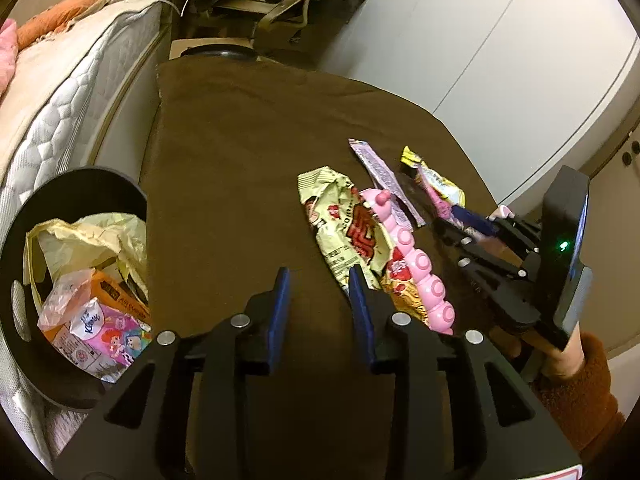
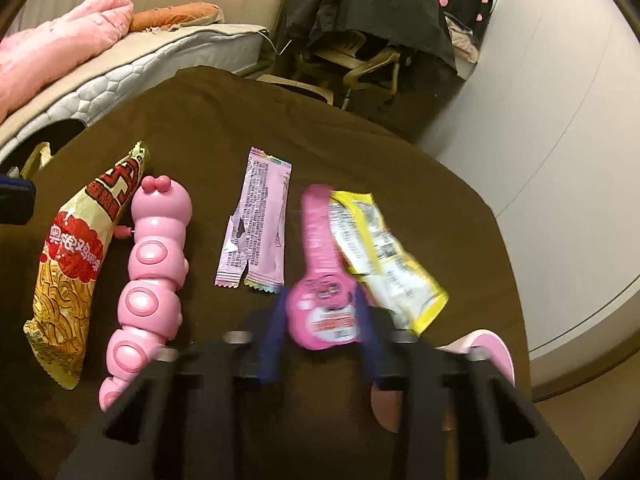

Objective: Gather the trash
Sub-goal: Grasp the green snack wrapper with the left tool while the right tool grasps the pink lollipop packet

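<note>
Item 1. Right gripper, black frame, blue pads: your fingers stand either side of the round body of the pink guitar-shaped plastic packet, near the table's right edge. The picture is blurred here, so you cannot tell from it whether the pads already press the packet or only flank it. Judgement: close on the wide round end, not the thin neck, and lift straight up so the yellow-and-white foil wrapper, touching the packet's right side, is not dragged along.

Item 2. Left gripper, same make: fingers moderately apart, nothing between them, hovering low over the brown cloth-covered table. Its right pad tip sits just beside the crumpled cream-and-red noodle snack bag. Judgement: that bag is the likely next pick for this hand; take it at a crumpled fold.

Item 3. Black round waste bin, off the table's left edge beside the mattress, lined with a yellowish bag and already holding cartons and wrappers. Carry the right-hand load across the table to it.

Item 4. Pale purple flat sachet wrapper, mid-table, torn at its near end, untouched.

Item 5. Pink plastic caterpillar toy, lying against the snack bag's right side. Judgement: probably not trash; leave it

Pose: both grippers point forward and downward at the table; your right wrist, in a rust-brown sleeve, is held beyond the table's right edge
</note>
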`<control>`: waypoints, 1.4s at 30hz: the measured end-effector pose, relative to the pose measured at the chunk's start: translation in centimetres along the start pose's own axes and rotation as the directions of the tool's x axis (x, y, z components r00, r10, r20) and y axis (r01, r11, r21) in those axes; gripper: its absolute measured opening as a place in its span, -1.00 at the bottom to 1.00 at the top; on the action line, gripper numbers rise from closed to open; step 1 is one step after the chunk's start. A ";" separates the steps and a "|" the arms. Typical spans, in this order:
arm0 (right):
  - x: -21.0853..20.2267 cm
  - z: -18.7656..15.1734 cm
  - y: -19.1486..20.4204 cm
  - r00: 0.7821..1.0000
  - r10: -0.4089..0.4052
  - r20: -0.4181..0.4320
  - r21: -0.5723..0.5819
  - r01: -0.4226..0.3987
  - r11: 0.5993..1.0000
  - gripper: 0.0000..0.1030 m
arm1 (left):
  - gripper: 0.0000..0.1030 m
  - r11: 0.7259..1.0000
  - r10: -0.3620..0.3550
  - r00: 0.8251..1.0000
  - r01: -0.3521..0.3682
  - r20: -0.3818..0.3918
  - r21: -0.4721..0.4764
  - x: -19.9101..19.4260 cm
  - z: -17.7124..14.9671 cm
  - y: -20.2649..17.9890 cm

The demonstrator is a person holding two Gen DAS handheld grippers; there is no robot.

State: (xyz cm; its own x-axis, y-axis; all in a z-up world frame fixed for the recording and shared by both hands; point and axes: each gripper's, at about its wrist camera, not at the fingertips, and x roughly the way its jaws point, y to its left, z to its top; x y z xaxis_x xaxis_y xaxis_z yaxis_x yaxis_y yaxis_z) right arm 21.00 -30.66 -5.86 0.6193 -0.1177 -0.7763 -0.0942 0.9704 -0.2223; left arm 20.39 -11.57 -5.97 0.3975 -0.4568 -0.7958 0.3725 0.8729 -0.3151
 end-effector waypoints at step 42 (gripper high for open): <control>3.2 -0.6 -5.1 0.983 0.186 0.014 0.347 -0.179 0.921 -0.08 | -0.35 0.999 -0.002 1.000 0.001 -0.022 -0.054 0.5 -1.6 1.7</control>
State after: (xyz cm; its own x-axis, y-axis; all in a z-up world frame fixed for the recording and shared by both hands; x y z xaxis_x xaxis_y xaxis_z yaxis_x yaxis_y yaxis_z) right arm 23.04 -36.08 -7.59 0.6018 0.0675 -0.7958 0.0726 0.9877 0.1387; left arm 19.90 -10.01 -7.71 0.3781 -0.4549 -0.8063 0.3269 0.8804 -0.3434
